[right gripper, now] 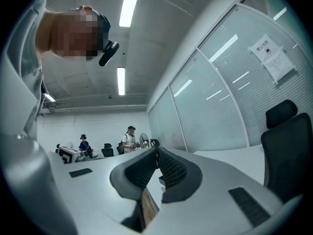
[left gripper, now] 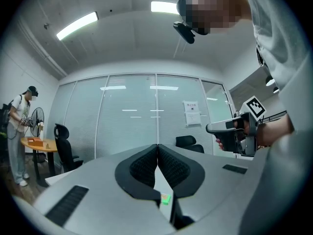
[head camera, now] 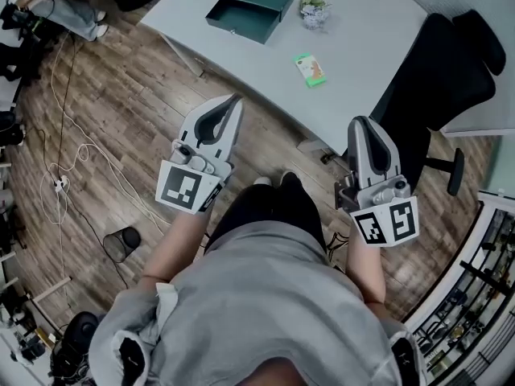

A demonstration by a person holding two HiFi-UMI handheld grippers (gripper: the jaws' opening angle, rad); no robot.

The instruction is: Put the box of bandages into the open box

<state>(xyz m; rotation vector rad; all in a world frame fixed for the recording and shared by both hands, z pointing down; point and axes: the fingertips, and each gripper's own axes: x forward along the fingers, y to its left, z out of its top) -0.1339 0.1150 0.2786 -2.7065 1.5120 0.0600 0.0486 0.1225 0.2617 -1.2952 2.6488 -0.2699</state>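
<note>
The person holds one gripper in each hand, out in front of the body at about the same height. The left gripper (head camera: 236,99) points forward, its jaws pressed together with nothing between them. The right gripper (head camera: 360,122) is also closed and empty. The left forearm (head camera: 170,246) and right forearm (head camera: 367,275) are bare.

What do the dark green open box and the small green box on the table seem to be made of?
The open box is probably painted metal: thin straight walls and an even dark green coat. The small green box is likely printed cardboard: flat, with bright print, though too small to be sure.
</note>
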